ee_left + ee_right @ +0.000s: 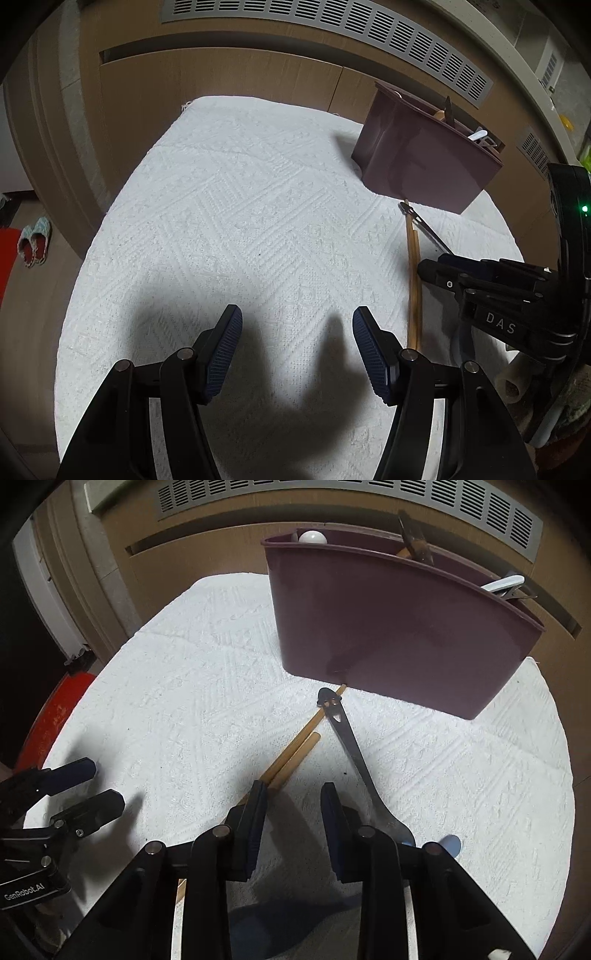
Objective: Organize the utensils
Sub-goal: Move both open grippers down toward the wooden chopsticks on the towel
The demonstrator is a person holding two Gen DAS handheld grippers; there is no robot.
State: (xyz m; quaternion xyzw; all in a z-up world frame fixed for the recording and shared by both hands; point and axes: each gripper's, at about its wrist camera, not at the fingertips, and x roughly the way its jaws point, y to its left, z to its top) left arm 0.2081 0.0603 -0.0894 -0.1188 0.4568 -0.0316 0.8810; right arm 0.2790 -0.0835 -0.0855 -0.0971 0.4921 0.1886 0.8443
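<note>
A maroon utensil holder [388,627] stands at the far side of the white cloth [184,701], with a white spoon [312,537] and other handles sticking out of it. Two wooden chopsticks [295,749] and a metal spoon [351,746] lie on the cloth in front of it. My right gripper [293,805] hovers low between them, jaws partly apart with only cloth between the pads. The chopsticks run past its left finger and the spoon's bowl lies by its right finger. My left gripper [297,332] hangs wide open over bare cloth, to the left of the chopsticks [413,280].
A wooden cabinet front with a metal vent grille [332,22] rises just behind the cloth. Slippers [35,240] and a red object [55,716] lie on the floor to the left. A small blue item [452,843] sits near the spoon's bowl.
</note>
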